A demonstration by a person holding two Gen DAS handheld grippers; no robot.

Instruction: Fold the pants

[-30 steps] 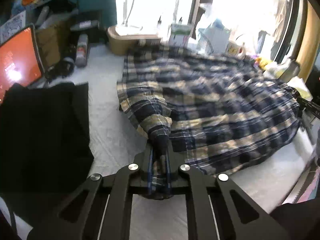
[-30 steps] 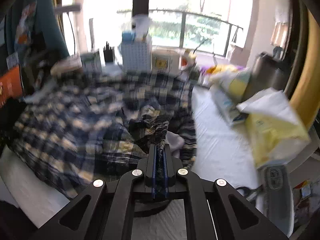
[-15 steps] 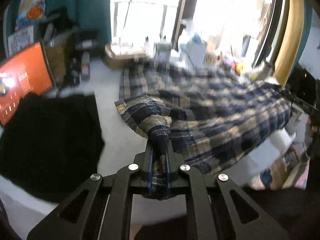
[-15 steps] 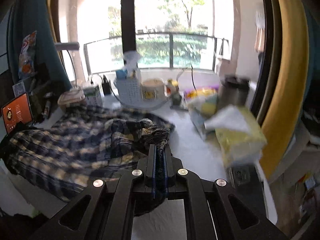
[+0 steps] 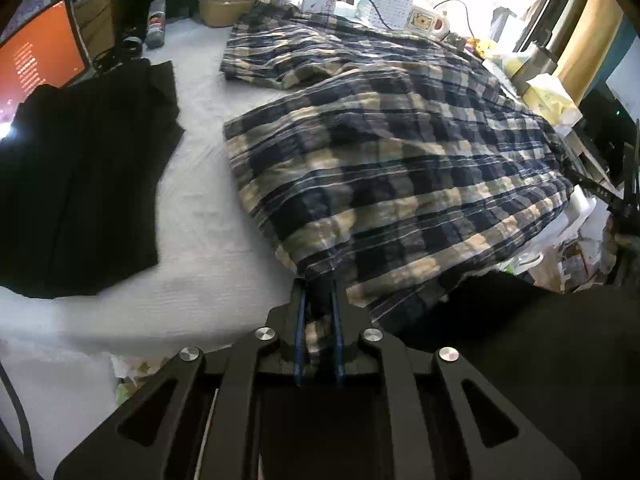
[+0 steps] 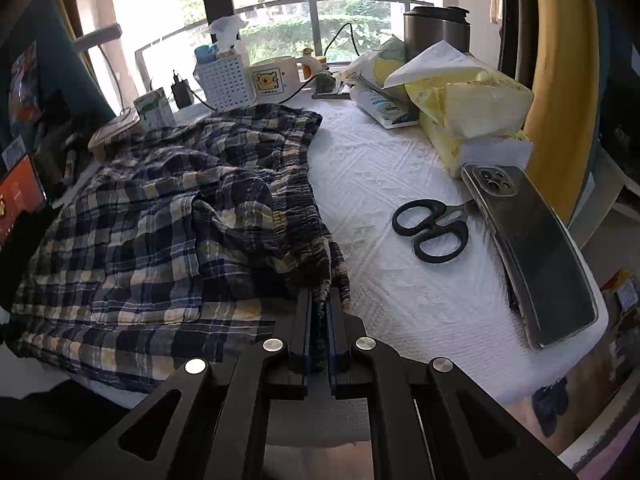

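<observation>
Pants (image 5: pixel 392 168) soft, light, floppy, mid frame on worktop (image 6: pixel 400 184). Left gripper (image 5: pixel 318 300) jaws clamped on hem corner; right gripper (image 6: pixel 319 304) jaws clamped on waistband. Best held at corners.

Daylight floods in from my window (image 6: pixel 340 12) ahead, blowing its panes out to white glare in my left view; the fisheye bends every edge into dark corners; the plaid pants (image 5: pixel 400 168) smear slightly with motion blur.
</observation>
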